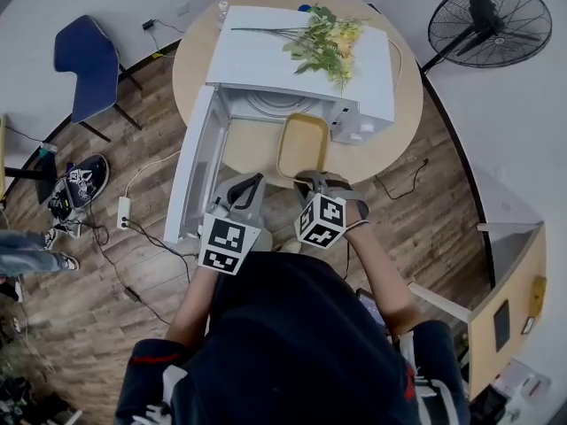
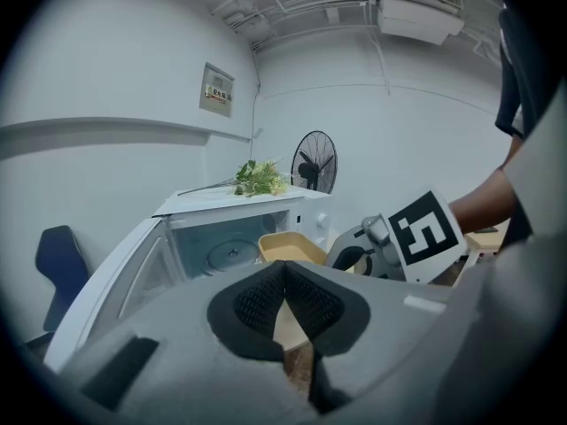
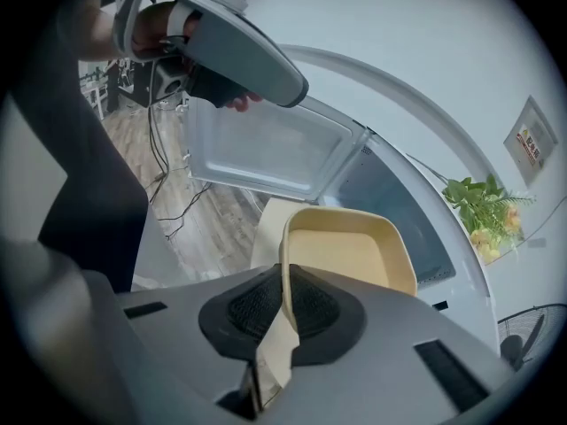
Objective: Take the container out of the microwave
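Container [image 3: 345,255] rim clenched in right claw [image 3: 283,304]; left claw [image 2: 283,282] closed, empty; wall sign [image 2: 217,89] print unreadably small.

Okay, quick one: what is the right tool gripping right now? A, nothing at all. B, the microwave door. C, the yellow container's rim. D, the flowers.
C: the right gripper view shows the right tool shut on the near rim of the container.
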Demonstrator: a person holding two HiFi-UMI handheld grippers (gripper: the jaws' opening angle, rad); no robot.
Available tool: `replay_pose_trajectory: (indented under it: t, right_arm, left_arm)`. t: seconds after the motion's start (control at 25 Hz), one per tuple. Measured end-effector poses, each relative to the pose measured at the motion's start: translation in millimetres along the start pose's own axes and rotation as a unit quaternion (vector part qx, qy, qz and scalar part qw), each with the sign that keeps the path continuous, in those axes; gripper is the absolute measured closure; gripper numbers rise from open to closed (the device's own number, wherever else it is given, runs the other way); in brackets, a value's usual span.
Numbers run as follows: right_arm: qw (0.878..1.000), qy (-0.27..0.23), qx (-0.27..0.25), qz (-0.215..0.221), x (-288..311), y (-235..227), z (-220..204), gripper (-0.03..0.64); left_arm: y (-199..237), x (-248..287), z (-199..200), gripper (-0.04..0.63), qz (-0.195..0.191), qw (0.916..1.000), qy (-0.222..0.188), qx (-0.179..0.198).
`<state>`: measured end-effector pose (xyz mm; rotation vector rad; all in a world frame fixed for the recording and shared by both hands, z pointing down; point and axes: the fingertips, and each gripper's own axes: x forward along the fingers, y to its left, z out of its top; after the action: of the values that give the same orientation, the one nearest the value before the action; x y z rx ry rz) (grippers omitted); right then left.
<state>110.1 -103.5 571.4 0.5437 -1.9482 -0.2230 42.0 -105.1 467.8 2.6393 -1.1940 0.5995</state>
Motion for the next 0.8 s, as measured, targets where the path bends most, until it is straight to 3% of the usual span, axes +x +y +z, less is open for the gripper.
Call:
replay_pose_trajectory:
  t: [0.8]
  right_arm:
    - [1.000,0.009,0.016,0.004,-16,30,-4,0.591]
  left_arm:
    - [-8,-9,-8,0.581,-0.010,0.9999,0.001,0.000]
